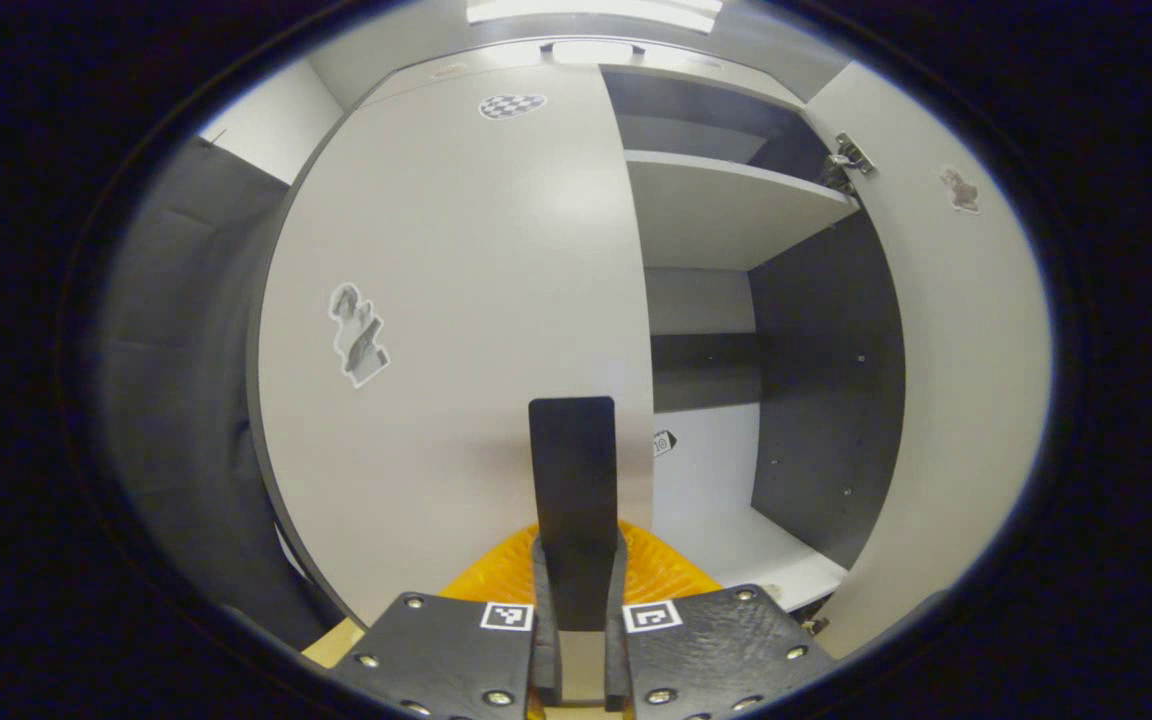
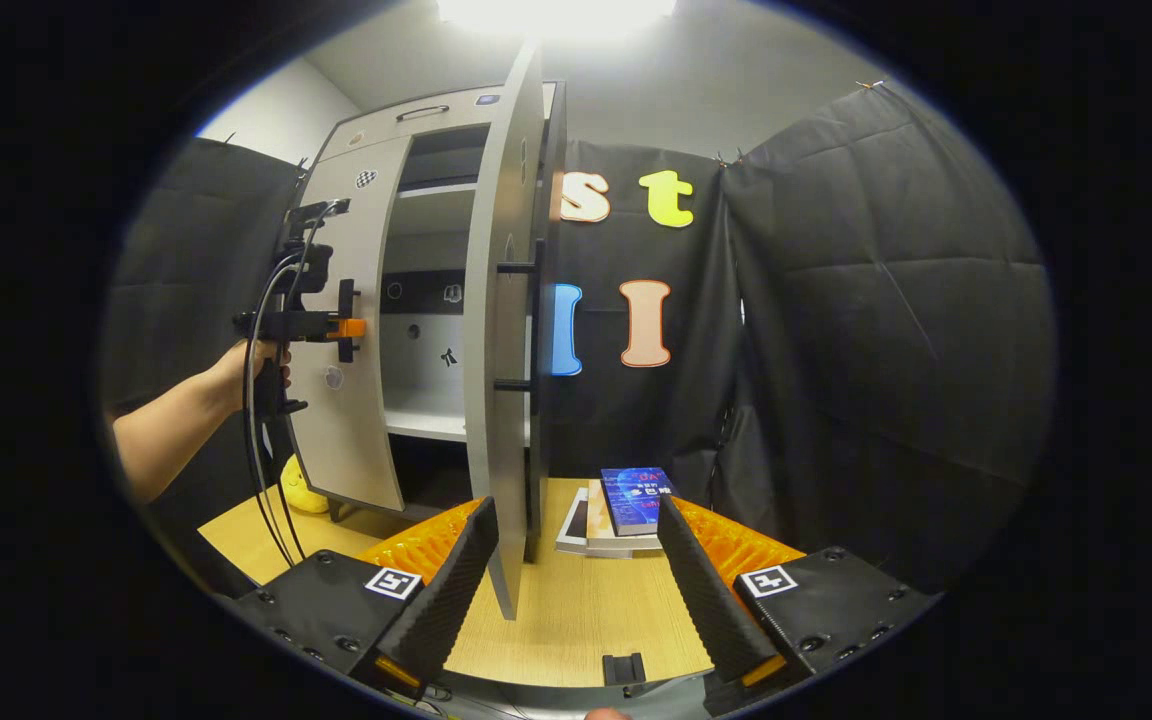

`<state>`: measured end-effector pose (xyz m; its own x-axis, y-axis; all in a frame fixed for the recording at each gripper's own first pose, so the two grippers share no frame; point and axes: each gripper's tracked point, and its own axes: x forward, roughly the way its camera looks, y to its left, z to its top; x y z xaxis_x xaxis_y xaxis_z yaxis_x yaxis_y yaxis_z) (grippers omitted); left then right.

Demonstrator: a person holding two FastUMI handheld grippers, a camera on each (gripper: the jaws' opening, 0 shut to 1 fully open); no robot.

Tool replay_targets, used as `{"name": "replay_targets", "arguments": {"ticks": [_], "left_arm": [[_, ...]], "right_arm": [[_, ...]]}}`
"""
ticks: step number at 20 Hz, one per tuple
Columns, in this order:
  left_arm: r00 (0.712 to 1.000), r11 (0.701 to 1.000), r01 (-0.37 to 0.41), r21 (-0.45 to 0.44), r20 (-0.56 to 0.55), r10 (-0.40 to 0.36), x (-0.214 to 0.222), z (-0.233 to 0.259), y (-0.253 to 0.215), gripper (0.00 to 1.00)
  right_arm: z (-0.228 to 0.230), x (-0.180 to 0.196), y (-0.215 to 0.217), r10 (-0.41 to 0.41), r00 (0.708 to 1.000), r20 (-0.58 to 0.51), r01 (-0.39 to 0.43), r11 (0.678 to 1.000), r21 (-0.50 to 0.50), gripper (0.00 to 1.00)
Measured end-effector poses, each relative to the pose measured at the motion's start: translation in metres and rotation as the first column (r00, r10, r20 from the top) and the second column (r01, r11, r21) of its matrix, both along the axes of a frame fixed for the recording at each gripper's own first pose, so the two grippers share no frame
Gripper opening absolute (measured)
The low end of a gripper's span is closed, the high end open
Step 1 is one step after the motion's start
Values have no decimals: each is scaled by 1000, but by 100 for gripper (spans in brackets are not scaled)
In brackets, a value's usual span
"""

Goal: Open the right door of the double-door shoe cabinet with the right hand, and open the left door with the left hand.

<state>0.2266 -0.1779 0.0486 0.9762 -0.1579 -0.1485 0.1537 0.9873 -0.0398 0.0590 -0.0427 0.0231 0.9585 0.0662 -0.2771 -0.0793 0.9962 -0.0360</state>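
I see the right door (image 2: 504,330) of the shoe cabinet (image 2: 436,110) swung wide open, edge-on to my right gripper (image 2: 576,560). That gripper is spread wide and holds nothing, with the door edge standing between its fingers but not touching them. So I think the right side is done.

Now it is the left door's (image 1: 456,300) turn. It looks nearly closed, or just starting to swing. In the right gripper view I see my left gripper (image 2: 341,325) up at the door's handle (image 2: 346,320). In the left gripper view the handle (image 1: 572,490) stands right between the fingers, which look pressed on it from both sides.

To do this well, I want to pull gently and follow the door's curve, so the handle does not slip out. I should swing my hand (image 2: 254,368) out to the left, not straight back, and keep the cables (image 2: 266,480) away from the door
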Motion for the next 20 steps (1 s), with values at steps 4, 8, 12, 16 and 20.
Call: {"name": "replay_targets", "arguments": {"ticks": [4,8,12,16,20], "left_arm": [[1000,1000,10,-18,-4,-10,-6,1,2,15],[1000,1000,-3,-10,-1,3,-19,2,10,13],[1000,1000,-25,-5,-7,25,-35,3,22,11],[999,999,-35,-10,-8,35,-45,3,34,13],[1000,999,-10,-42,-6,10,-58,3,48,8]], "right_arm": [[4,-1,3,31,999,25,-32,999,8,100],[8,-2,6,76,996,53,-77,997,8,100],[9,1,11,135,989,68,-138,990,38,96],[11,-1,22,144,987,75,-150,986,72,100],[13,-5,39,144,986,88,-151,985,81,100]]}}
